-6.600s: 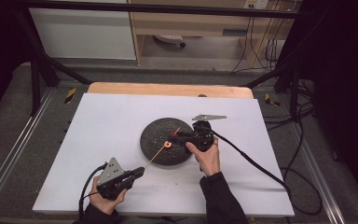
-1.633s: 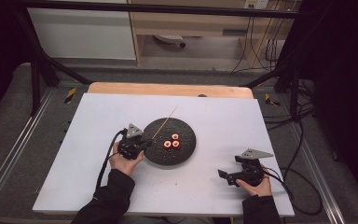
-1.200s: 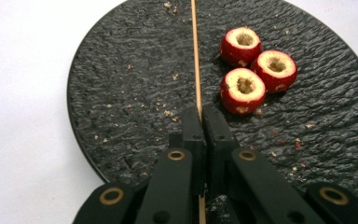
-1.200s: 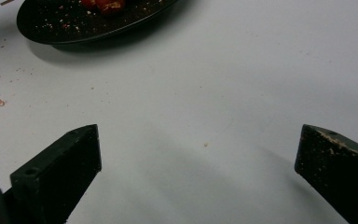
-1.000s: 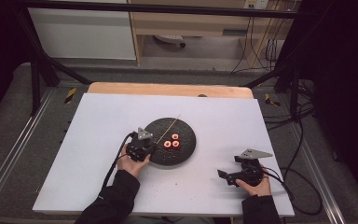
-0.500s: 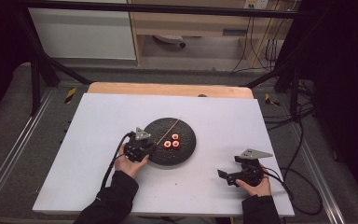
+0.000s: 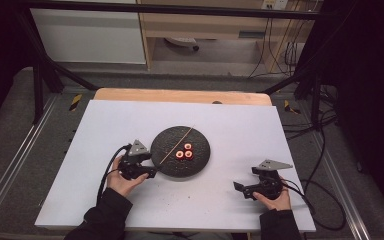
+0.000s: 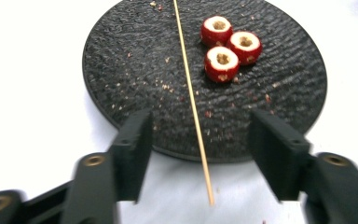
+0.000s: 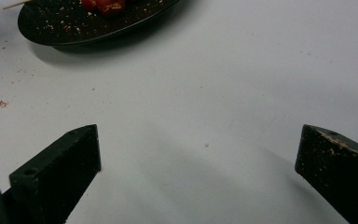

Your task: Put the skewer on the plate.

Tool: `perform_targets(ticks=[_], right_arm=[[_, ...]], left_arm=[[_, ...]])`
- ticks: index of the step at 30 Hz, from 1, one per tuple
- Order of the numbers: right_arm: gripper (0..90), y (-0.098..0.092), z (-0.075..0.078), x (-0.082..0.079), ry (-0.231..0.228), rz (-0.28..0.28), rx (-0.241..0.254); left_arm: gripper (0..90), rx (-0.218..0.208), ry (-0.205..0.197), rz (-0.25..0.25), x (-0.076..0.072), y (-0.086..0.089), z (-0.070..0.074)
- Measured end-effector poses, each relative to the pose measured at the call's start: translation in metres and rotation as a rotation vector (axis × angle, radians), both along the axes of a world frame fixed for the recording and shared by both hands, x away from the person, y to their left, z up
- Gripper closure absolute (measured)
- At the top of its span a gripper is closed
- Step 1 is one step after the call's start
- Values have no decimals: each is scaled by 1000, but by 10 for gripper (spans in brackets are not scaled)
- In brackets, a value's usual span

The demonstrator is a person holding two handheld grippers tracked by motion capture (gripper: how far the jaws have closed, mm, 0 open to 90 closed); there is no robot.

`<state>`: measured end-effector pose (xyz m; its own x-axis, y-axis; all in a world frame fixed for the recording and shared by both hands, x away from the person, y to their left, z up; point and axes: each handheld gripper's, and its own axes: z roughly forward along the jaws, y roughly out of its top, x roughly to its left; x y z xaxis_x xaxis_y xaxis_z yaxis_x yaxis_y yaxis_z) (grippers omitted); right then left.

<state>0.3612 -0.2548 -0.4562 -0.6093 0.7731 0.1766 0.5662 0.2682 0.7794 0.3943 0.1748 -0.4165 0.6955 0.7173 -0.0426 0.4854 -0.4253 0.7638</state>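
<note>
Skewer [image 8: 192, 100] on plate [image 8: 121, 70] (unlabelled), left gripper [image 8: 200, 154] just opened.

three red, pale-centred fruit pieces [image 8: 227, 46] and a tan skewer [image 8: 192, 100] on a black textured plate [image 8: 121, 56], white tabletop [image 7: 105, 125].
</note>
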Motion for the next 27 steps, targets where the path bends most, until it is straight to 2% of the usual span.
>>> perform_targets(ticks=[5, 13, 20, 27], right_arm=[[10, 0, -1, 0, 2, 1, -4], [9, 0, -1, 0, 4, 2, -8], [9, 1, -2, 0, 8, 6, -14], [8, 1, -2, 0, 11, 7, -18]], left_arm=[[231, 2, -6, -1, -10, 17, -2], [94, 1, -14, 41, -25, 47, -7], [75, -11, -28, 70, -41, 70, -18], [75, -15, -13, 72, -50, 88, -31]])
